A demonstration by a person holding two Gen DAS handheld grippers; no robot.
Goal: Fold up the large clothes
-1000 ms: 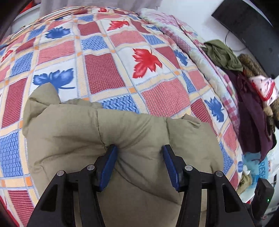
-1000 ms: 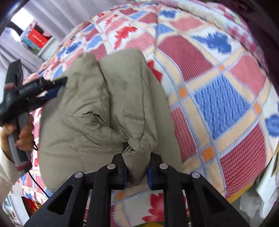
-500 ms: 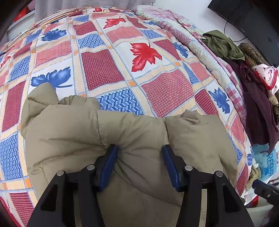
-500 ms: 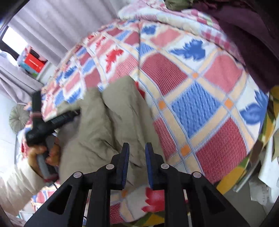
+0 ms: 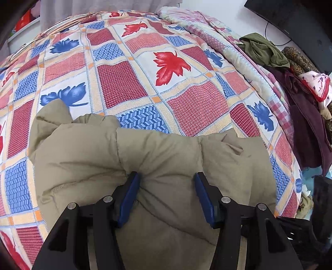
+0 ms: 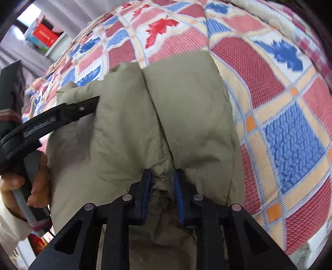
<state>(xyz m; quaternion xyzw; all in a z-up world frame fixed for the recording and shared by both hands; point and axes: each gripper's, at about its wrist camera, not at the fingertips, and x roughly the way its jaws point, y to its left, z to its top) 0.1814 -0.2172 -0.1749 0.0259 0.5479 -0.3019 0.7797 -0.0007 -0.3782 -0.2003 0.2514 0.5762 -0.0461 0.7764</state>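
Observation:
A puffy khaki jacket (image 5: 166, 153) lies bunched on a bed with a red, blue and cream leaf-patterned cover (image 5: 116, 83). My left gripper (image 5: 167, 187) stands wide over the jacket's near side, its blue pads pressed into a thick roll of padding. In the right wrist view the jacket (image 6: 186, 108) shows a seam down its middle. My right gripper (image 6: 162, 187) sits low on its near edge. The jaws are narrow and opening a little, with a wrinkled tuck of fabric between the pads. At the left of that view are the left gripper (image 6: 83, 108) and the hand (image 6: 37, 182) holding it.
A pile of dark, green and patterned clothes (image 5: 300, 116) lies along the bed's right side beside a rolled quilt (image 5: 217, 41). A dark screen (image 5: 290, 16) stands behind them. A shelf with a red box (image 6: 44, 34) and a grey curtain are beyond the far end.
The right gripper let go of the pinched fabric, drew back off the jacket, then came down on its near edge again. The left gripper kept its hold almost unmoved.

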